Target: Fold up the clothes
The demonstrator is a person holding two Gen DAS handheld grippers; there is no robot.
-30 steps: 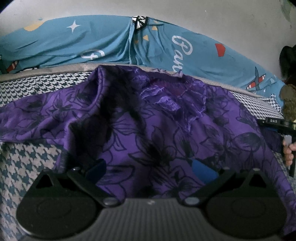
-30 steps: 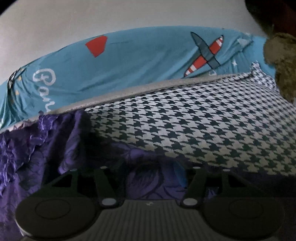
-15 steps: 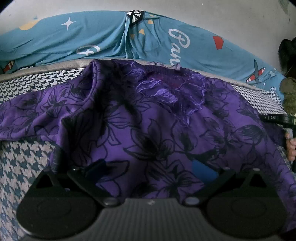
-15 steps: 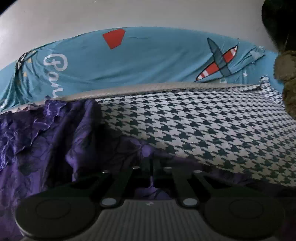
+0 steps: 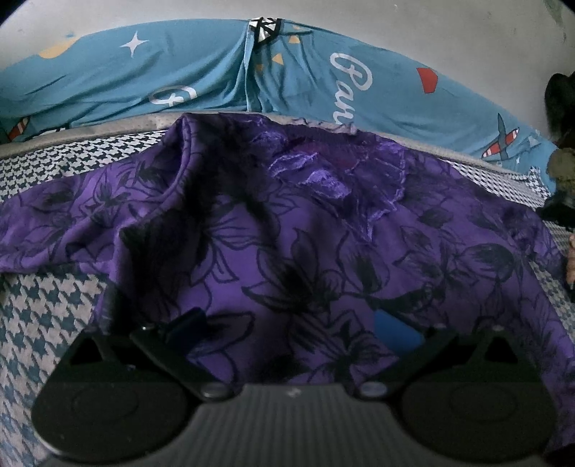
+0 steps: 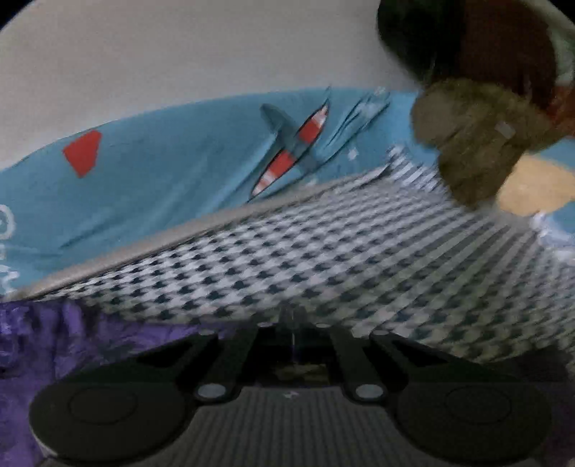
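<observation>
Right wrist view is motion-blurred. The right claw has its fingers drawn fully together; purple fabric lies beneath them, but a grip cannot be confirmed. The left claw stands wide apart over the purple floral garment, holding nothing. Garment lies rumpled, crinkled near the collar, on the houndstooth bed cover. Blue printed bedding behind.

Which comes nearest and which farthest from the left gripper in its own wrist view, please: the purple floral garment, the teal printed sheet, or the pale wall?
1. Purple floral garment, directly beneath the left gripper.
2. Teal printed sheet, banked up behind the garment.
3. Pale wall, at the very back.
</observation>
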